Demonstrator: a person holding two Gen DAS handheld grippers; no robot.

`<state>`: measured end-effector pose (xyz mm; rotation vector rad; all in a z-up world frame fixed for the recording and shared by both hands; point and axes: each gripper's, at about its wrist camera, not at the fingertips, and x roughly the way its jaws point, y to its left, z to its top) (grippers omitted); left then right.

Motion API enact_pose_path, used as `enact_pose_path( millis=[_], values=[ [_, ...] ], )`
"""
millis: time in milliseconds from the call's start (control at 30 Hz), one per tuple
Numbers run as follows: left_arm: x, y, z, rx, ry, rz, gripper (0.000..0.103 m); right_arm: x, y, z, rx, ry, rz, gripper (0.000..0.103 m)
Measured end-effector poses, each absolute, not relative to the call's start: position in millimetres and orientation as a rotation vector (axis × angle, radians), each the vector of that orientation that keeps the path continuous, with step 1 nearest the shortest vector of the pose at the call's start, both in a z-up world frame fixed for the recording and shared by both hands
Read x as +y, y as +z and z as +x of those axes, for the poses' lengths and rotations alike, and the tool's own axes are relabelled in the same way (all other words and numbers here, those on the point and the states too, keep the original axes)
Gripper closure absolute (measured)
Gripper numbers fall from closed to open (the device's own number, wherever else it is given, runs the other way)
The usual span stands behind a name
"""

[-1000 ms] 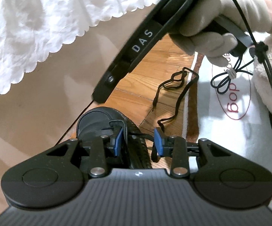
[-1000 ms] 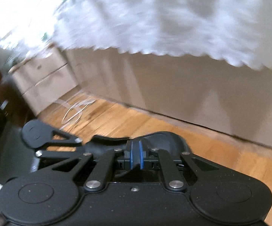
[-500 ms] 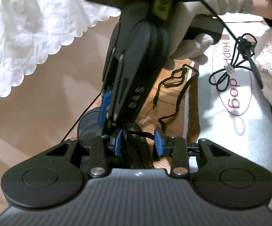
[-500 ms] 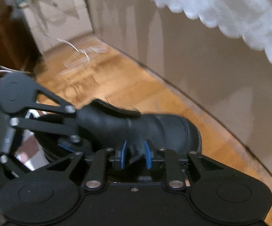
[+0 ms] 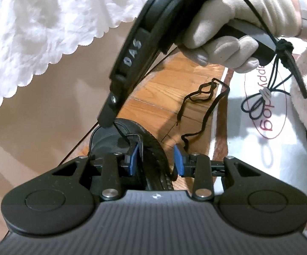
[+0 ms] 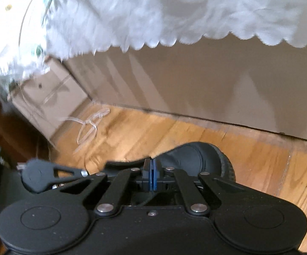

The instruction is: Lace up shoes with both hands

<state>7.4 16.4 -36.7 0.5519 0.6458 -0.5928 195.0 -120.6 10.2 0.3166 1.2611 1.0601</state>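
A black shoe (image 5: 106,140) lies on the wooden floor, toe pointing away. My left gripper (image 5: 155,160) is open and straddles the shoe's side wall, with one blue pad (image 5: 133,159) inside the opening. A gloved hand holds my right gripper (image 5: 106,121) just above the toe. It is shut on a thin black shoelace (image 5: 122,135) that runs taut down to the shoe's upper. The rest of the lace (image 5: 204,106) trails loose over the floor. In the right wrist view the blue pads meet at my right gripper (image 6: 151,177), and the shoe's toe (image 6: 196,157) lies beyond.
A white scalloped cloth (image 5: 36,31) hangs over a cardboard wall (image 6: 196,85) close behind the shoe. A white printed mat (image 5: 249,138) lies to the right, beside a fluffy sleeve (image 5: 306,89). Clear plastic strap loops (image 6: 89,125) lie on the floor at left.
Half a second ago the right gripper was down at the shoe with its jaws apart. It has since shut and lifted away, with the lace taut. The left gripper has stayed put.
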Motion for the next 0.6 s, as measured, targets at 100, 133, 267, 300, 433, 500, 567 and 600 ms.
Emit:
enact_pose_path(
  millis=[100,133,267,300,433,500,567,600],
  values=[
    [19,-37,7,0.646,-0.582,0.524,0.07,-129,19,200,1.228,1.048,0.421,0.1],
    [20,-37,8,0.648,-0.579,0.506,0.07,-132,21,201,1.216,1.045,0.463,0.1],
    [24,-36,11,0.657,-0.563,0.451,0.069,-145,31,202,1.15,1.061,0.666,0.1],
    [25,-36,11,0.659,-0.558,0.44,0.069,-150,33,202,1.132,1.066,0.721,0.099],
    [33,-36,15,0.701,-0.532,0.371,0.069,-163,39,201,1.087,1.069,0.84,0.099],
    [46,-31,17,0.717,-0.5,0.28,0.07,-168,41,200,1.079,1.056,0.836,0.099],
    [65,-19,14,0.681,-0.462,0.164,0.068,-171,41,201,1.071,1.05,0.834,0.099],
    [73,-12,13,0.66,-0.445,0.109,0.065,-172,40,201,1.07,1.049,0.844,0.099]
  ],
)
